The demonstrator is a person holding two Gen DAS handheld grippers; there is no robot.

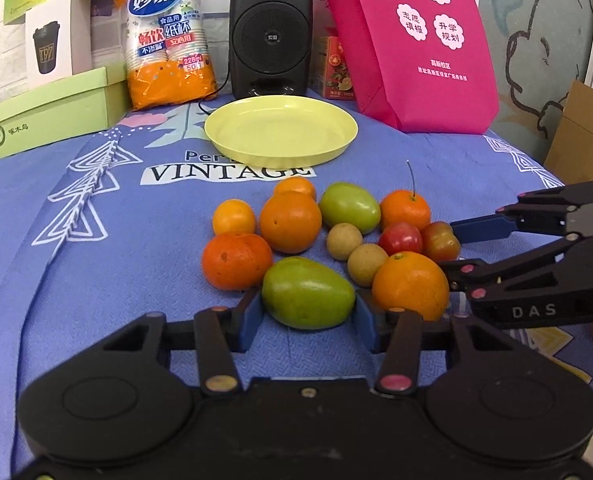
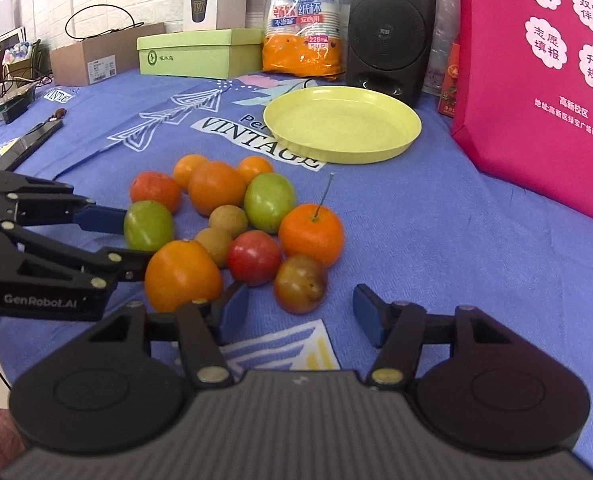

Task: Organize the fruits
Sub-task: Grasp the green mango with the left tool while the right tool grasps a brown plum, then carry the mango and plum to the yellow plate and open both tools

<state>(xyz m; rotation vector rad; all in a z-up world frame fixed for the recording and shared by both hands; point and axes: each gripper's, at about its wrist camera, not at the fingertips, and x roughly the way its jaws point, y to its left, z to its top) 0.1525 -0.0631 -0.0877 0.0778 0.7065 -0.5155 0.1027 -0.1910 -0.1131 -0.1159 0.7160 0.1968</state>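
Cloth (image 1: 96,280) reads "VINTAGE" — left claw (image 1: 308,312) astride green fruit (image 1: 308,293), rt claw (image 2: 300,312) open.

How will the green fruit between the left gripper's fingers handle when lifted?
The green fruit looks smooth and rounded, so it may slip or roll from the left gripper. It touches the orange, which may get nudged.
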